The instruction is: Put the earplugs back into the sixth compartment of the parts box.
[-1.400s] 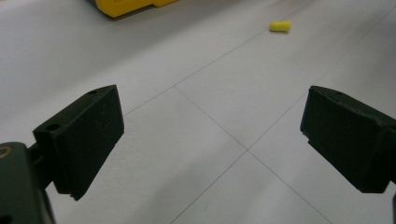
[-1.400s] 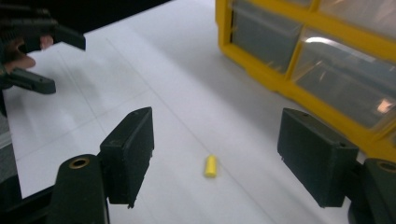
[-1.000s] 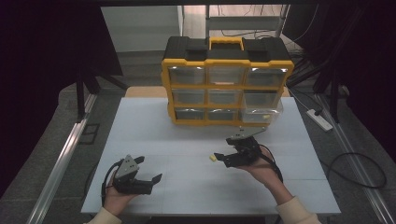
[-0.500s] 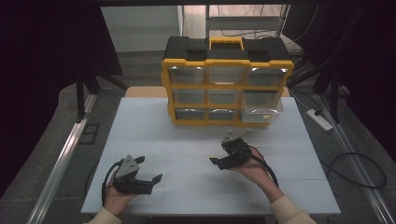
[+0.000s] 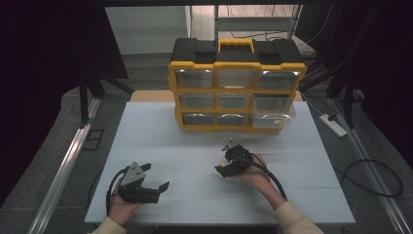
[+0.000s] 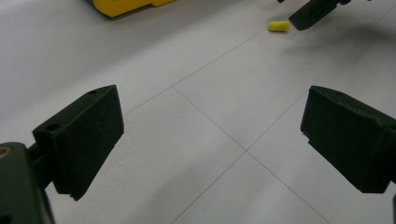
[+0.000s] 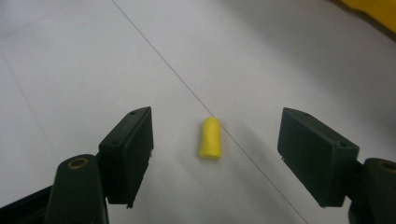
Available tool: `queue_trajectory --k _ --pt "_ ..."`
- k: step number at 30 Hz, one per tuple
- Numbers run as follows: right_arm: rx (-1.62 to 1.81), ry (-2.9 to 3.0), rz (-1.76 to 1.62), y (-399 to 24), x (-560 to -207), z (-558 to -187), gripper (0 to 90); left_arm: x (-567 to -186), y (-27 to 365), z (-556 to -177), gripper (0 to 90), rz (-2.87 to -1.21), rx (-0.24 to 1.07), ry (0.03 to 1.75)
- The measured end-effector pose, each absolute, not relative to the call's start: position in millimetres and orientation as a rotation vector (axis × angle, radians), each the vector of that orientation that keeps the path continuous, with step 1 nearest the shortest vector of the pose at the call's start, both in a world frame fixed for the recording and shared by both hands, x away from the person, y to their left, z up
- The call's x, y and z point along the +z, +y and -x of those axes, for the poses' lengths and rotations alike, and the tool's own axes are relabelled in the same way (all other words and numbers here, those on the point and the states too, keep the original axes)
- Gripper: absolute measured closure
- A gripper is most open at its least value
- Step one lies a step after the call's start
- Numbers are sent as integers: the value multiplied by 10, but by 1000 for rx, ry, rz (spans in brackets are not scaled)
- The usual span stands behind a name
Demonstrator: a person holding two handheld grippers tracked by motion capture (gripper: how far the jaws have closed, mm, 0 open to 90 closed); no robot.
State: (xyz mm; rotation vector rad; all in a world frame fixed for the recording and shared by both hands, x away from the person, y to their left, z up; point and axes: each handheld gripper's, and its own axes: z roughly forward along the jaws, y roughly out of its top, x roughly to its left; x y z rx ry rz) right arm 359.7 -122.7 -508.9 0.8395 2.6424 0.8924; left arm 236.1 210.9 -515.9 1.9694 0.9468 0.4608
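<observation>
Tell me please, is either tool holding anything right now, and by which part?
Nothing is held: the right tool is open around the yellow earplug; the left tool is open.

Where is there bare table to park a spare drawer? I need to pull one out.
The left strip of the white table, beside the yellow drawer organizer, is free, as is the middle between the left hand-held gripper and the right hand-held gripper. It is crowded around the yellow foam earplug.

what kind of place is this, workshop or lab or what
Probably a lab set up for recording: a white table in a dark room, a yellow parts organizer, a power strip and cables on the floor.
</observation>
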Motion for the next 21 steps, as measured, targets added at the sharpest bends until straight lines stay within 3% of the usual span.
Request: queue_trajectory --k 14,17,21 --pt "851 2666 -844 -1194 -5200 -3646 432 -5158 2110 -2359 58 -1973 463 942" --pt "855 2663 -837 -1191 -5194 -3637 529 -5158 2112 -2360 58 -1972 462 941" --pt "857 2674 -848 -1205 -5177 -3631 741 -5154 2115 -2355 58 -1971 463 940"
